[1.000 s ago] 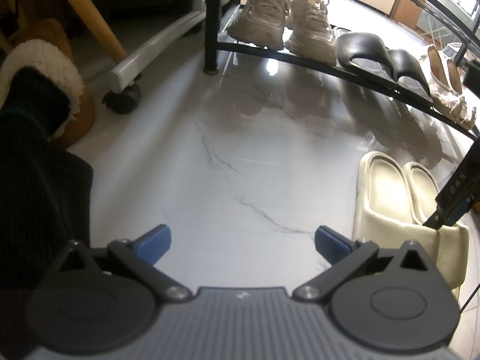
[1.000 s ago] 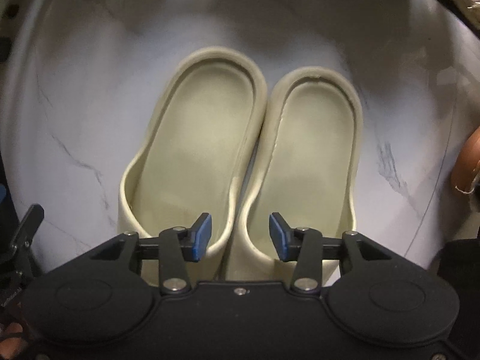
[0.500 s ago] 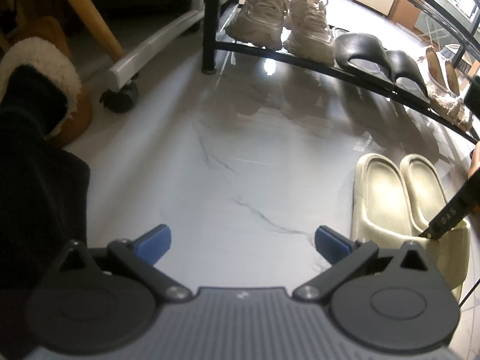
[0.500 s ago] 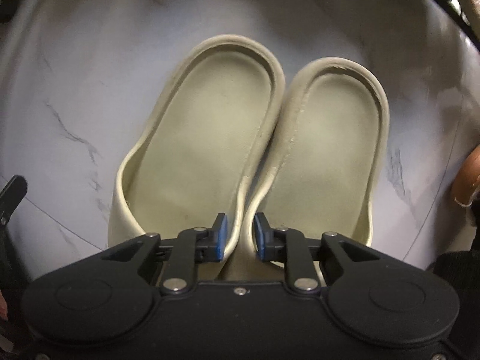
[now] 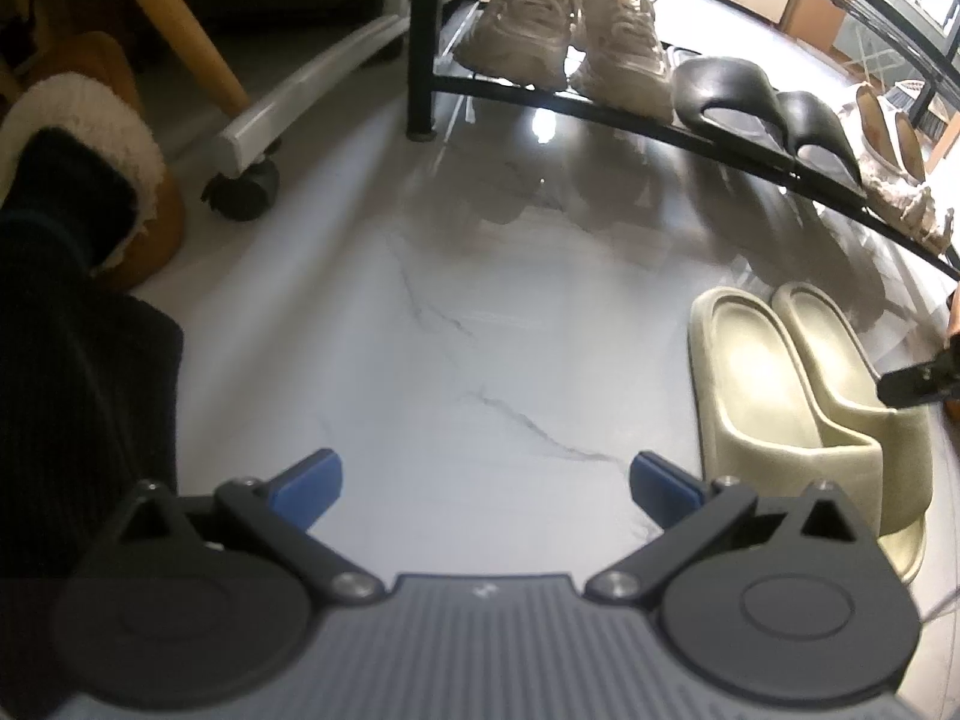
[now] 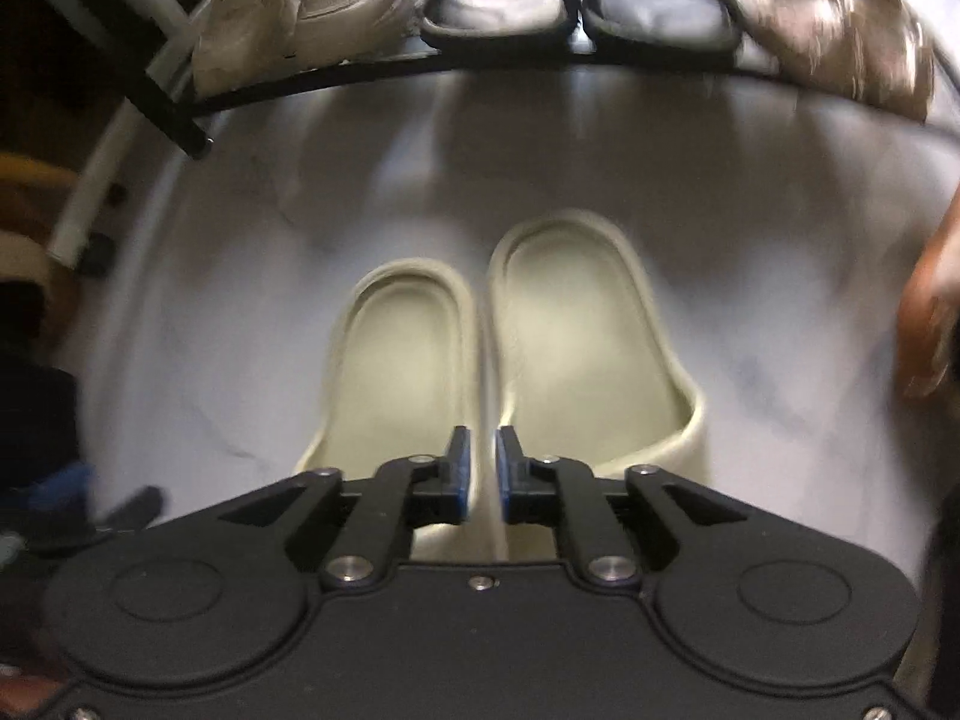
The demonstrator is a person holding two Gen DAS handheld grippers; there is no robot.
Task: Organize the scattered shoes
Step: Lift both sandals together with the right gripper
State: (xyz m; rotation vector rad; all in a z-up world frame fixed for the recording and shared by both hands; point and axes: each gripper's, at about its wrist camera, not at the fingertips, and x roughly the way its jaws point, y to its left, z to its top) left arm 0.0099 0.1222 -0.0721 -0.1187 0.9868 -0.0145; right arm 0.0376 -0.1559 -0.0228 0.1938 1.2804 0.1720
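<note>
— Which step?
— Pairing looks done: the cream foam slippers [image 6: 570, 330] sit side by side on the pale marble floor [image 5: 480, 330], near the black metal shoe rack [image 5: 600, 105]. My right gripper [image 6: 483, 462] has just been opening, its jaws narrowly apart and pinching nothing. My left gripper [image 5: 483, 480] gapes empty.
— Next?
— Probably regrasp and shelve them.

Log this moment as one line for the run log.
left gripper: open, empty | right gripper: jaws just been opening, narrow, nothing gripped | cream slippers: paired on floor | shoe rack: three pairs
</note>
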